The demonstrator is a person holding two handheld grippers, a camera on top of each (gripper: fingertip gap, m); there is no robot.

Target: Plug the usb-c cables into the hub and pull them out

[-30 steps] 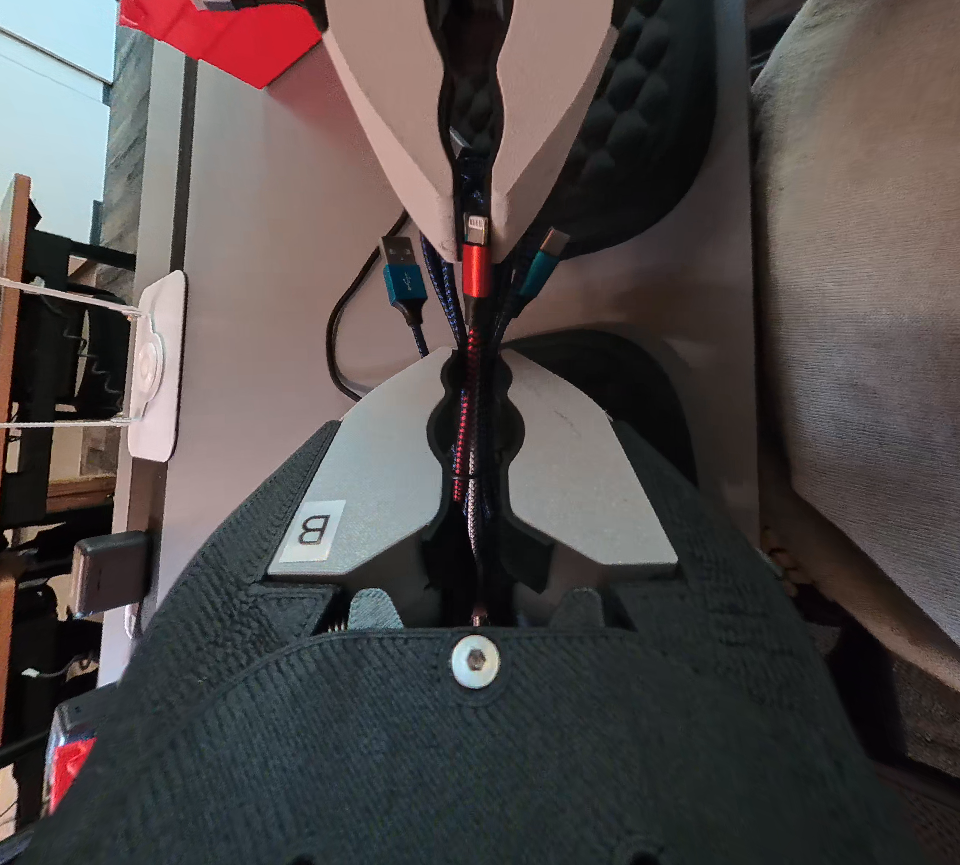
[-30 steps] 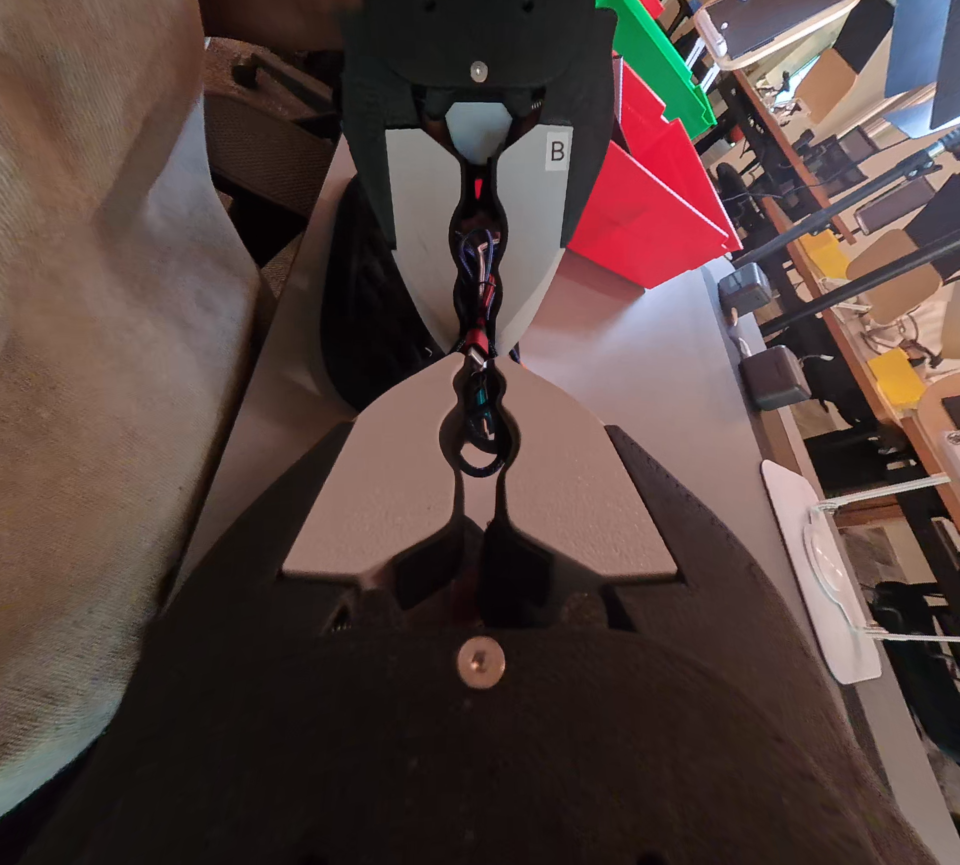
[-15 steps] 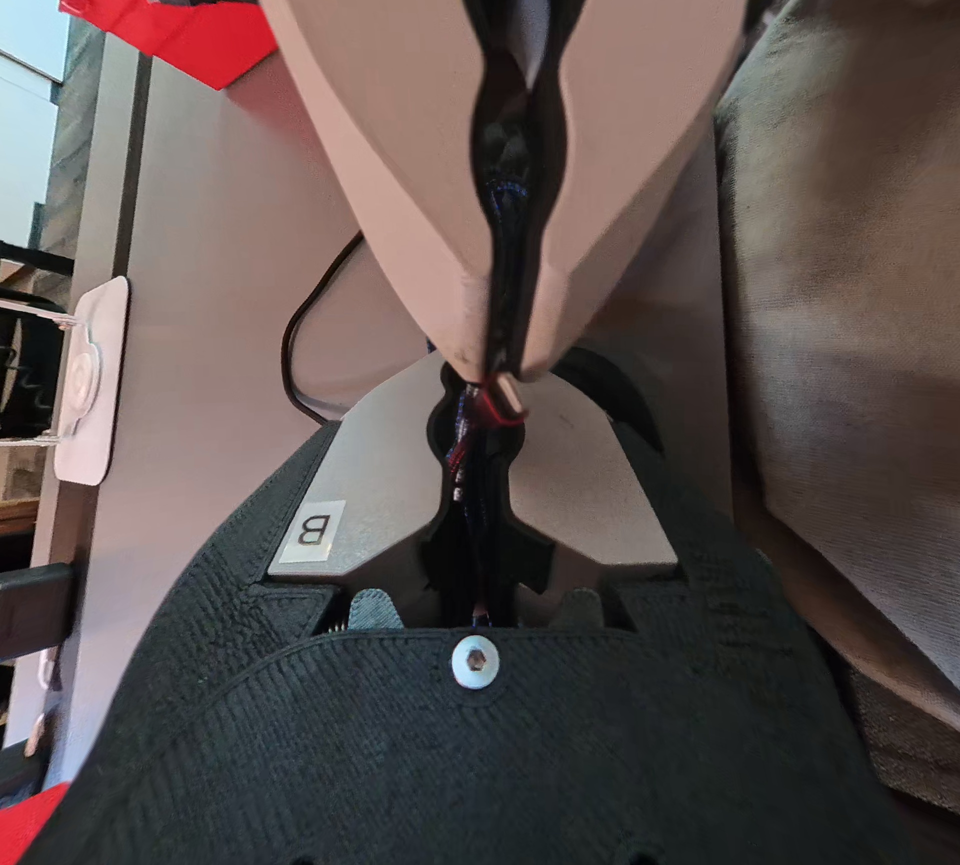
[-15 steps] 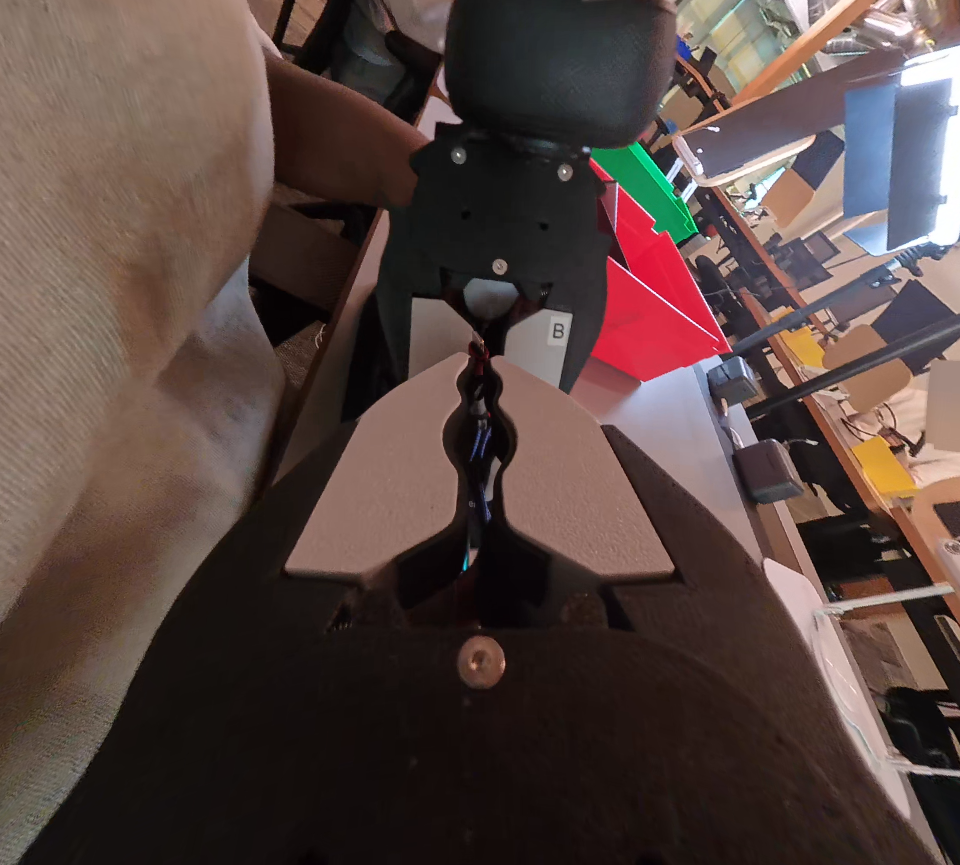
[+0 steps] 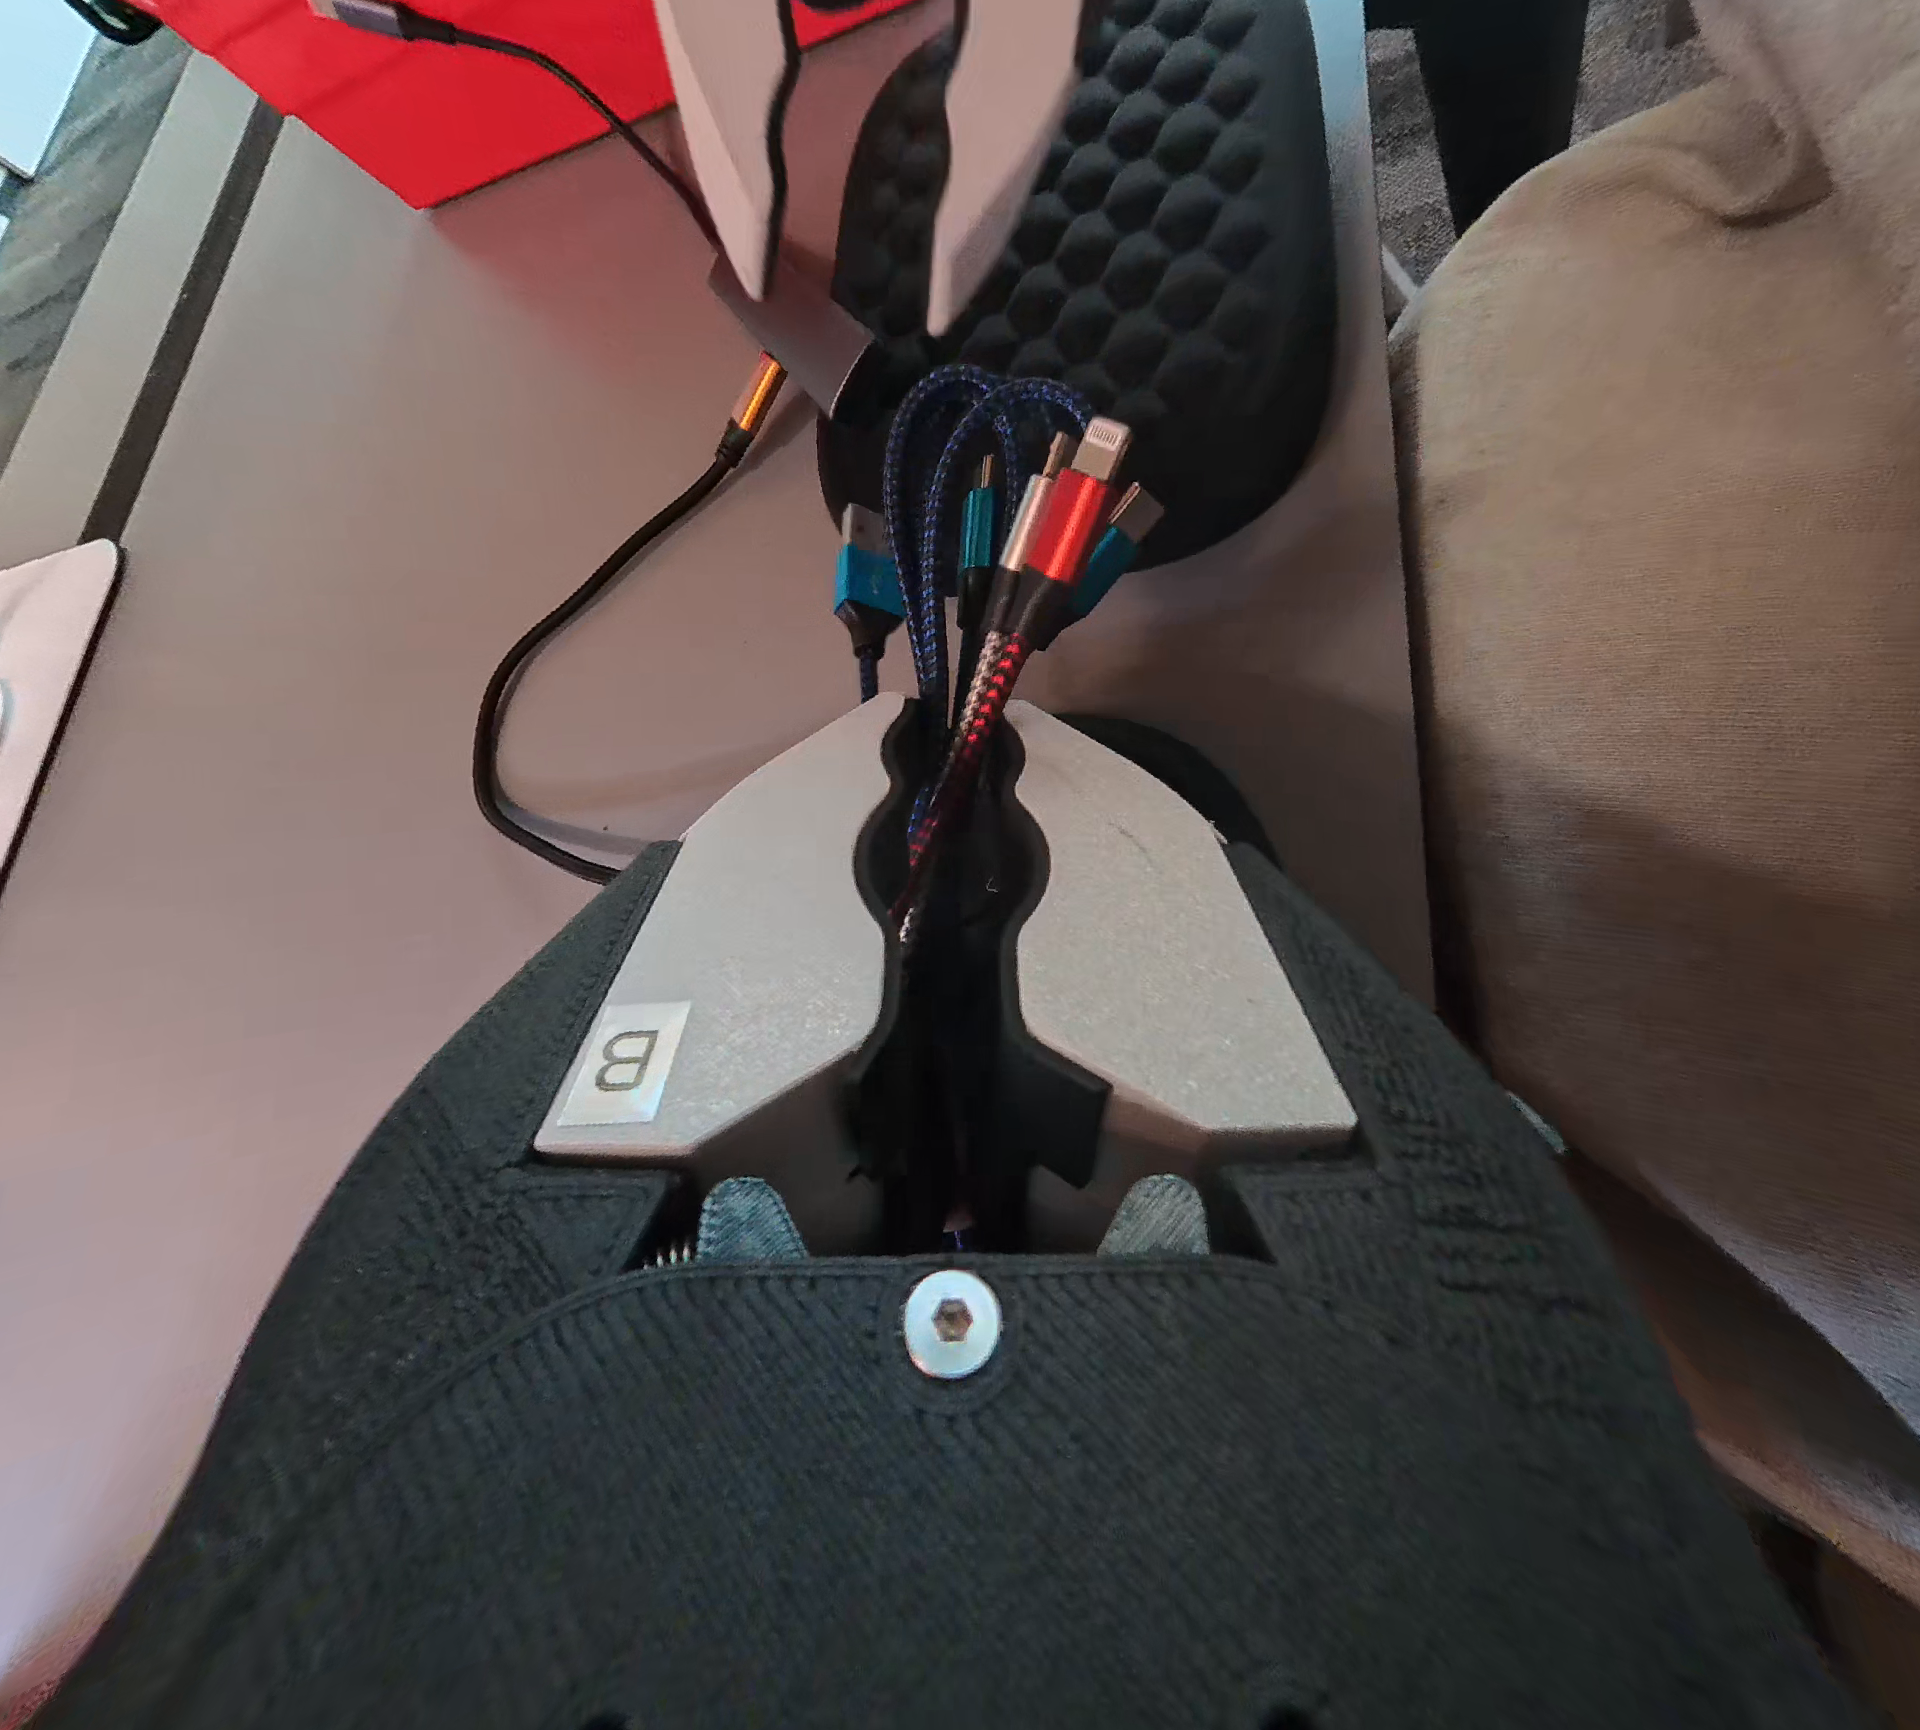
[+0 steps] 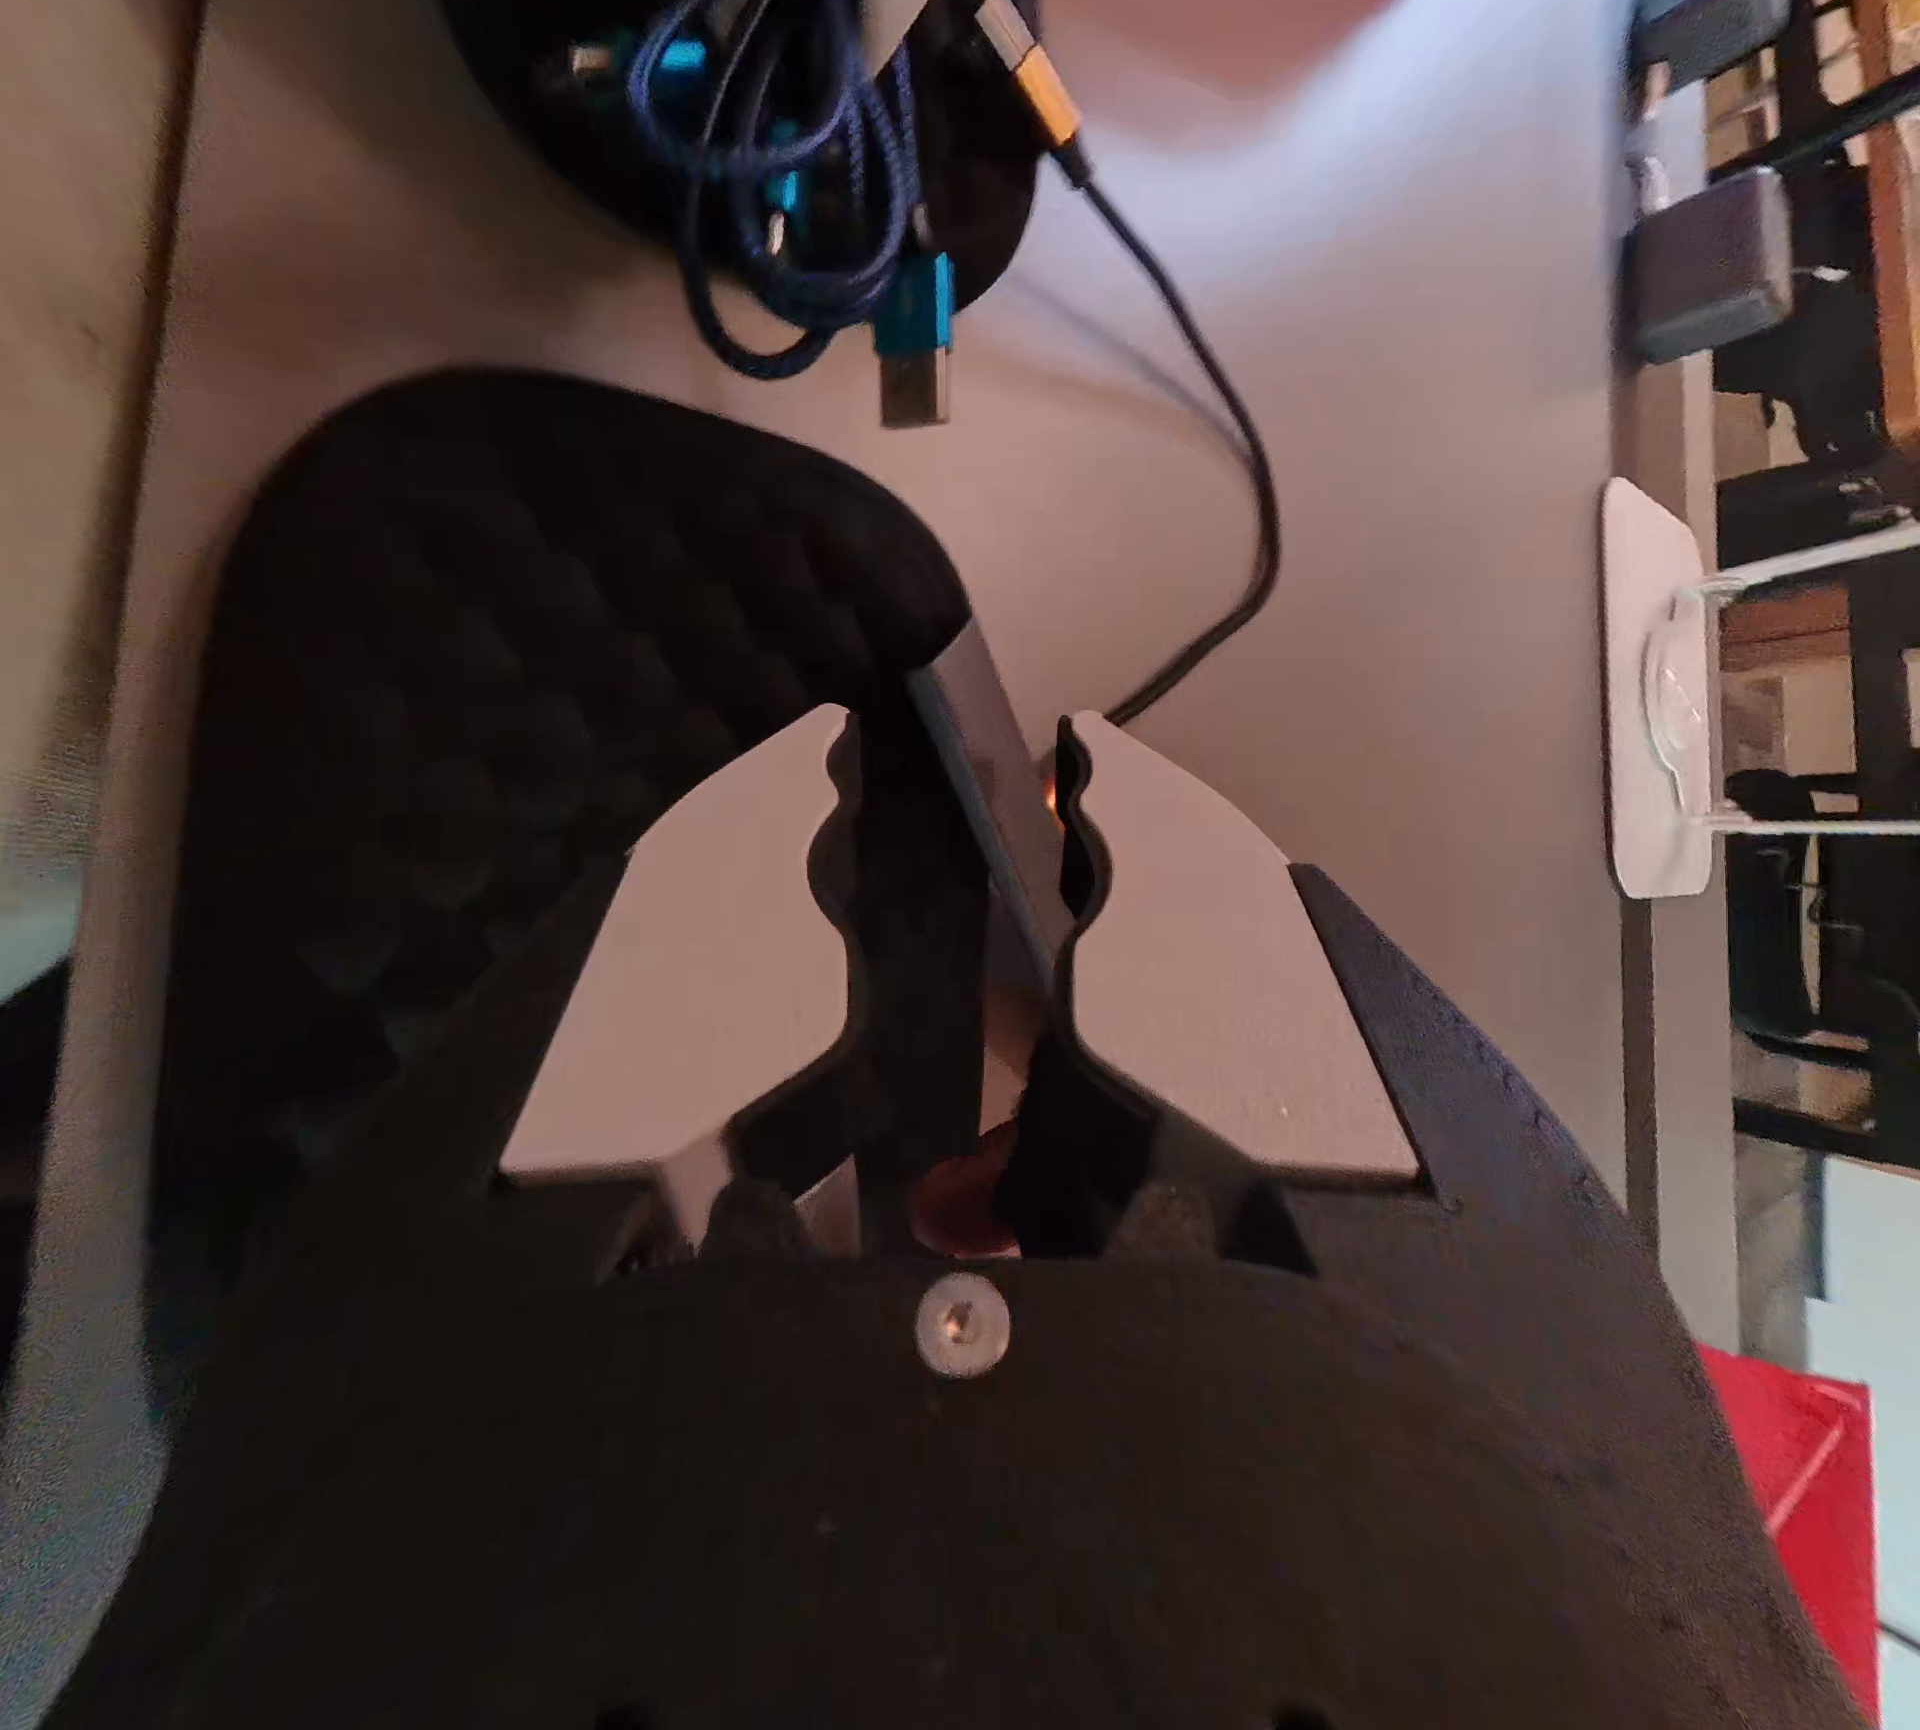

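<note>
While my left gripper (image 5: 961, 724) pinches a bundle of braided cables (image 5: 997, 558) above the tabletop (image 5: 364, 537), their plugs fan out beyond its tips. My right gripper (image 6: 961, 730) is spread around the grey hub (image 6: 987, 807), which rests against a black wrist pad (image 6: 540, 641).

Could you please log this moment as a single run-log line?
left gripper: shut on cable bundle | right gripper: open around hub | orange-tipped cable: beside hub, plugged state unclear
</note>
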